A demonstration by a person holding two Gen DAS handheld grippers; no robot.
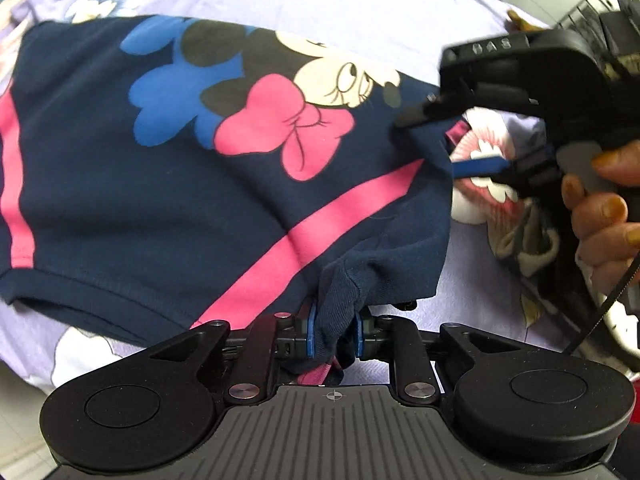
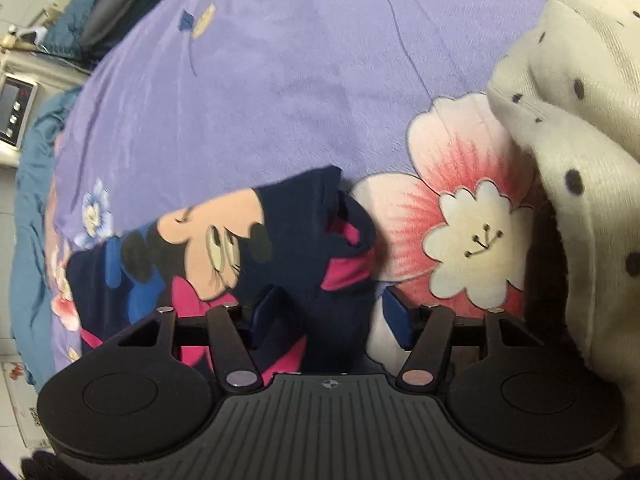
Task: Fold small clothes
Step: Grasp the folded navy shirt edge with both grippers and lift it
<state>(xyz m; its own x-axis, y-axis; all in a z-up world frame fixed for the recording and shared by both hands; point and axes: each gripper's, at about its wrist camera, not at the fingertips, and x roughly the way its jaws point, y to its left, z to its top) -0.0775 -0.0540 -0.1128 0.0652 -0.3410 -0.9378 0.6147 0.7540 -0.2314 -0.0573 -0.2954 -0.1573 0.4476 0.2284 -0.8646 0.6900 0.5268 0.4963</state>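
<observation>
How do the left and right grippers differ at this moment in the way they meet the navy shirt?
The left gripper is shut on a bunched fold of the navy shirt; the right gripper is open, its pads spread wide. Cloth fills the left gripper's gap, while the right gripper has the shirt against one pad only, with the purple bedsheet showing beside the other. Both have blue pads and work the same shirt edge.

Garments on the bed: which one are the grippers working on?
The navy Minnie Mouse shirt, with pink stripes; the left gripper pinches its edge. The cream polka-dot garment lies untouched beside it.
</observation>
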